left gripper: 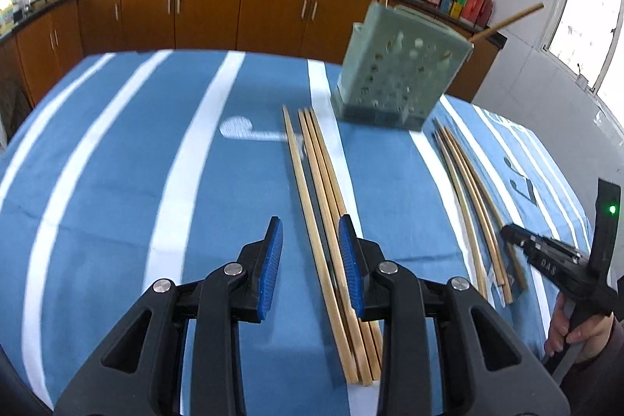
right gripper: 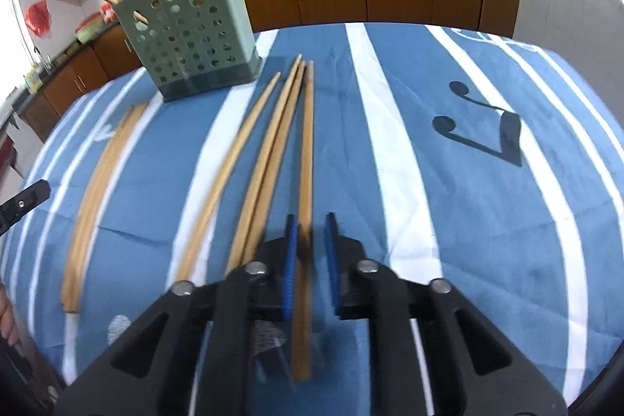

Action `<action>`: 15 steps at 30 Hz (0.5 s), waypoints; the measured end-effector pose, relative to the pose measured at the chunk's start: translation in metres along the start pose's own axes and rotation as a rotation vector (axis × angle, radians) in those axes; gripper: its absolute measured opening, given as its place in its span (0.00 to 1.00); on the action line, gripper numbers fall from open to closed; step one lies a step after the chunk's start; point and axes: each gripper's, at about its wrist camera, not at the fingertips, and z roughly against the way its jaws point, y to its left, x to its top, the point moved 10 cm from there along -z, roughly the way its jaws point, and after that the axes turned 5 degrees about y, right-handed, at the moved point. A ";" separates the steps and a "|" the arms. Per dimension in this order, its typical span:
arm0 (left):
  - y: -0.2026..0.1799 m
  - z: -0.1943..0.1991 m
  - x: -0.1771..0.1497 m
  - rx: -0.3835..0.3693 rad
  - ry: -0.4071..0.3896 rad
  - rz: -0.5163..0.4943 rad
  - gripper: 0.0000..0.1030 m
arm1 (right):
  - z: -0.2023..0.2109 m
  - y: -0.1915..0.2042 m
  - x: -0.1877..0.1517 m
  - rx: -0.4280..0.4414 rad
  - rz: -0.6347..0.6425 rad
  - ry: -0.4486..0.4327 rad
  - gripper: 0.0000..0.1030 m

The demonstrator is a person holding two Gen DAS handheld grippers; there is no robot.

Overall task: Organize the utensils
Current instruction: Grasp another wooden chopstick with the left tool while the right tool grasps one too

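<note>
A green perforated utensil holder (left gripper: 397, 73) stands on the blue striped tablecloth (left gripper: 117, 182), with two chopsticks sticking out of it; it also shows in the right wrist view (right gripper: 195, 34). Several wooden chopsticks (left gripper: 323, 197) lie below my left gripper (left gripper: 310, 252), which is open and above them. A second bunch (left gripper: 472, 201) lies to the right. My right gripper (right gripper: 311, 252) is open, its jaws either side of one chopstick (right gripper: 306, 182) on the cloth, its left pad close to the stick. Other chopsticks (right gripper: 269, 158) lie just left of it.
The left bunch of chopsticks (right gripper: 101, 190) lies far left in the right wrist view. The right gripper's body and hand show in the left wrist view (left gripper: 561, 260). Brown kitchen cabinets (left gripper: 234, 14) and a counter with woks stand beyond the table.
</note>
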 end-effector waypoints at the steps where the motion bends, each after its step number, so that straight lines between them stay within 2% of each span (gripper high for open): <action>1: -0.001 -0.002 -0.002 -0.003 0.007 -0.002 0.30 | 0.000 -0.006 0.003 -0.011 -0.023 -0.002 0.08; 5: -0.004 -0.012 -0.011 -0.007 0.037 -0.012 0.28 | 0.000 -0.023 0.008 -0.031 -0.093 -0.005 0.08; 10: -0.005 -0.023 -0.019 0.008 0.077 -0.022 0.17 | 0.000 -0.025 0.008 -0.041 -0.074 -0.011 0.08; 15: 0.000 -0.029 -0.024 0.045 0.094 -0.019 0.11 | -0.002 -0.024 0.009 -0.040 -0.072 -0.012 0.08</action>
